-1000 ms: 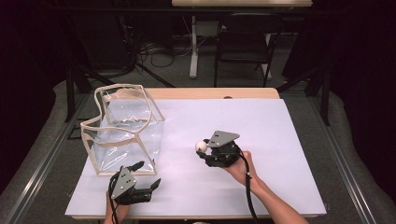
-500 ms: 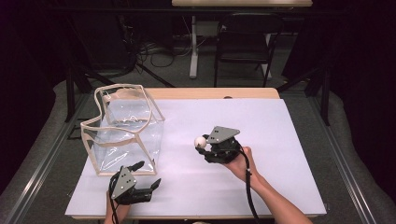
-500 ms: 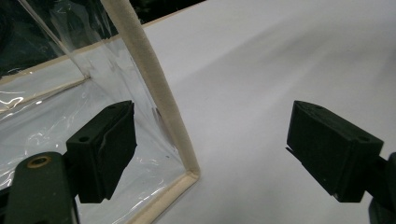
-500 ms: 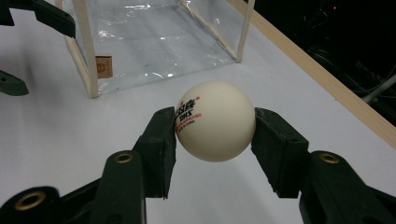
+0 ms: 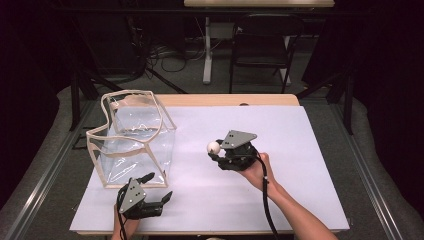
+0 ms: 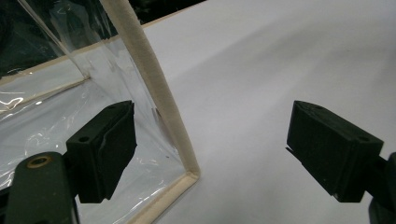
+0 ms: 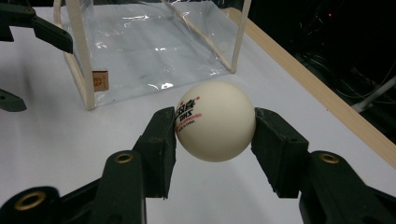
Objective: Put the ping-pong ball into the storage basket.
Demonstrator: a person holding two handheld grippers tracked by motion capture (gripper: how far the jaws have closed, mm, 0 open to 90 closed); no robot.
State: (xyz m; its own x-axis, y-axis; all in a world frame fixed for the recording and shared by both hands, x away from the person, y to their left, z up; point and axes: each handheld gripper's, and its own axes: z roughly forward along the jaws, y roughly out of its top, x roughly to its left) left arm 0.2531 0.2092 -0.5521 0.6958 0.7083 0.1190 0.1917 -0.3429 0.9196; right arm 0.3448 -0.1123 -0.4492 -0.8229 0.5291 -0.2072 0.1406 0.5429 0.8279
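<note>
A white ping-pong ball (image 7: 215,120) with red print sits pinched between the two black jaws of my right gripper (image 7: 215,135). From above, the ball (image 5: 214,147) is just off the white table sheet, at the left tip of my right gripper (image 5: 216,150). A clear plastic bag (image 5: 131,142) with cream edging stands at the left, its top wide. My left gripper (image 5: 159,187) lies near the front edge, open, its jaws on either side of the bag's front corner edge (image 6: 161,107) without touching it.
A white sheet (image 5: 280,130) covers the wooden table (image 5: 230,100). Beyond the far edge stand a dark chair (image 5: 260,40) and table legs with cables on the floor. In the right gripper view, the left gripper's jaws (image 7: 51,32) show at the upper left beside the bag (image 7: 154,46).
The right gripper with the ball has shifted slightly to the left and up. The left gripper and the bag have not moved.
</note>
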